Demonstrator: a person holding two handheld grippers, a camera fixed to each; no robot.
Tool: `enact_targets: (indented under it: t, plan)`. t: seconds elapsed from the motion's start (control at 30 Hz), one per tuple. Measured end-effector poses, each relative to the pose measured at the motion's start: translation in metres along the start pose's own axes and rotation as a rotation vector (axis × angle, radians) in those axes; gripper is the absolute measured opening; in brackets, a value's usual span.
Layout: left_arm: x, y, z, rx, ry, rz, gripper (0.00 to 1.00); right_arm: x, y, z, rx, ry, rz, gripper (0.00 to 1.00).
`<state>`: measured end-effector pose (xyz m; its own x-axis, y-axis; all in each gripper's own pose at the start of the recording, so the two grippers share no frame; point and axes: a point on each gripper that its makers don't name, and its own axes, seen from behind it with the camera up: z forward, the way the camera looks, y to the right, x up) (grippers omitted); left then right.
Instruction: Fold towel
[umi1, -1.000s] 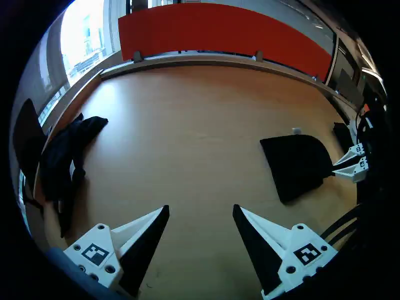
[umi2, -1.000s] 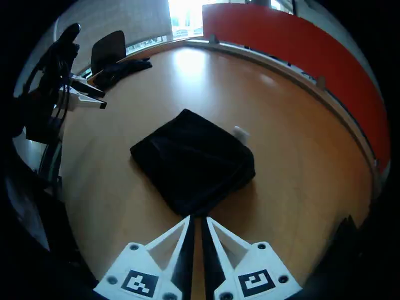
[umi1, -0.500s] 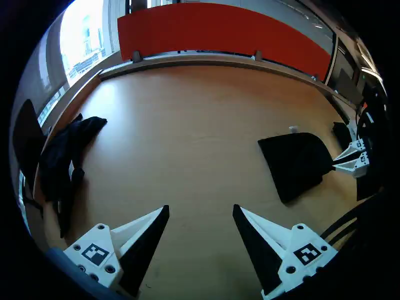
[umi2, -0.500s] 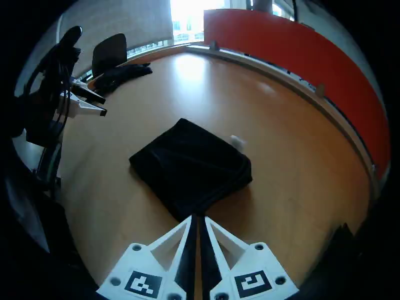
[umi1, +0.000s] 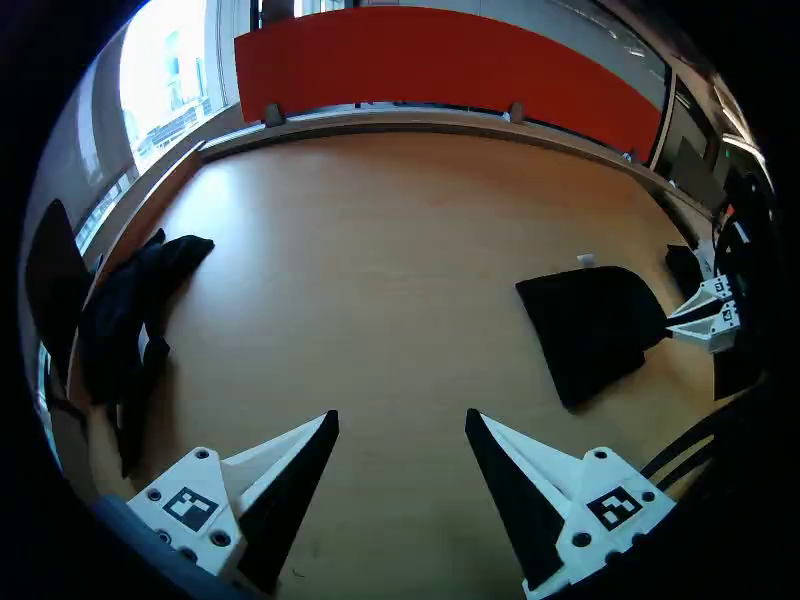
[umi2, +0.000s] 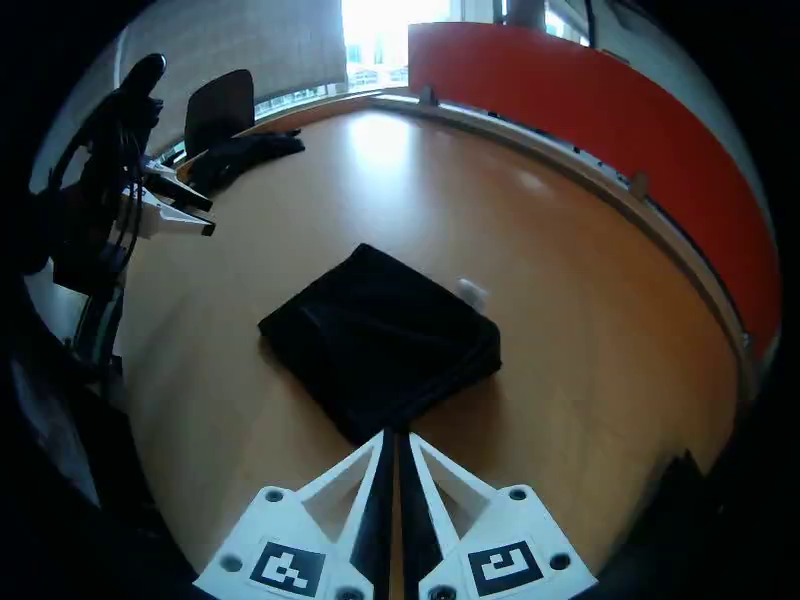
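Right gripper (umi2: 396, 438), at 6 o'clock in the right gripper view, has its fingers drawn almost together, tips meeting the near corner of the black towel (umi2: 385, 340); whether cloth is pinched cannot be told. That towel lies centred on the wooden table (umi2: 590, 330) as a compact layered square, so the folding looks nearly or fully done. Left gripper (umi1: 402, 415) gapes wide and empty, with the towel at its 3 o'clock.
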<state>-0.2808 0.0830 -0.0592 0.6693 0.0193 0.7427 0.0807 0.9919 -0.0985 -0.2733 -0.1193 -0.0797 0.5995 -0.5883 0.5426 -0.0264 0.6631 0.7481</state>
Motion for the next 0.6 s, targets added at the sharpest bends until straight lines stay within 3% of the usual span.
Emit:
enact_targets:
  t: [0.6]
  plan:
    - [0.003, -0.004, -0.003, 0.005, 0.016, -0.018, 0.94, 0.054, -0.002, 0.012, 0.023, 0.042, -0.088, 0.05]
